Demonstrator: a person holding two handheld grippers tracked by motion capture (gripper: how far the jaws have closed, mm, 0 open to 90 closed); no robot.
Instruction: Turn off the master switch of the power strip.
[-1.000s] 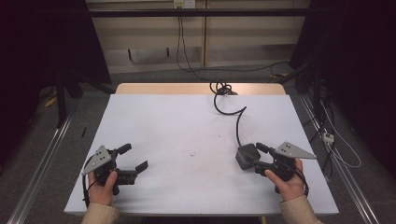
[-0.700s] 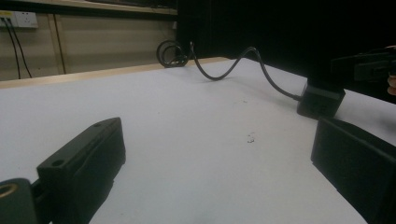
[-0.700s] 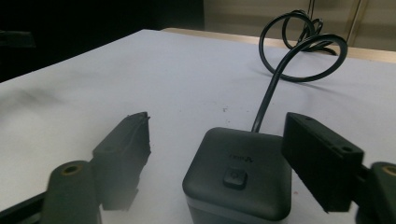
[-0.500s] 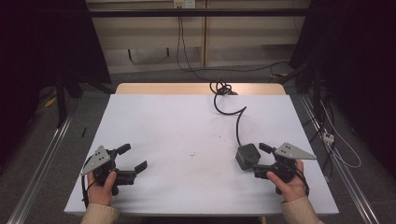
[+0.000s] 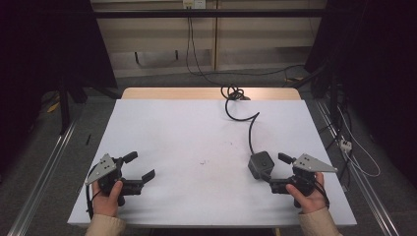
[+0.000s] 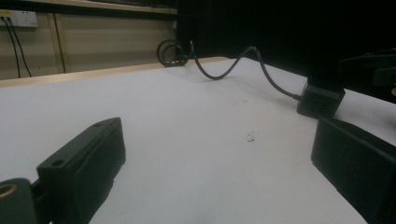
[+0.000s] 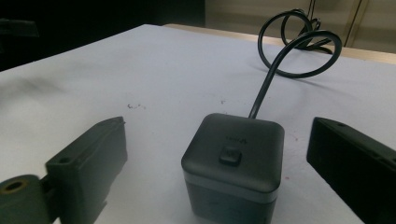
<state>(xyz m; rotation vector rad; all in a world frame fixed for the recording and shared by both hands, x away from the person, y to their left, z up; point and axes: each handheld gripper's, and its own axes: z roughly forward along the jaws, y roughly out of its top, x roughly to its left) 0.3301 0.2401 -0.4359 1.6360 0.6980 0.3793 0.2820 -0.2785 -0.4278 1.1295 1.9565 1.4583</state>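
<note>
High view: left gripper [image 5: 139, 166] at 7 o'clock on white table [image 5: 196, 132], jaws spread, nothing between. Right gripper [image 5: 276, 169] at 4 o'clock, jaws apart, just beside dark cube [image 5: 259, 164].
Right gripper view: cube [image 7: 233, 165] between spread jaws, ungripped; black cord [image 7: 285, 51] runs toward 12 o'clock.

cube's front [image 7: 229, 205] cropped (perhaps ports), cable end [image 5: 235, 92] unclear

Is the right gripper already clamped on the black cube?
No. In the right gripper view the black cube sits on the table between the right gripper's open jaws, with clear gaps on both sides.
</note>
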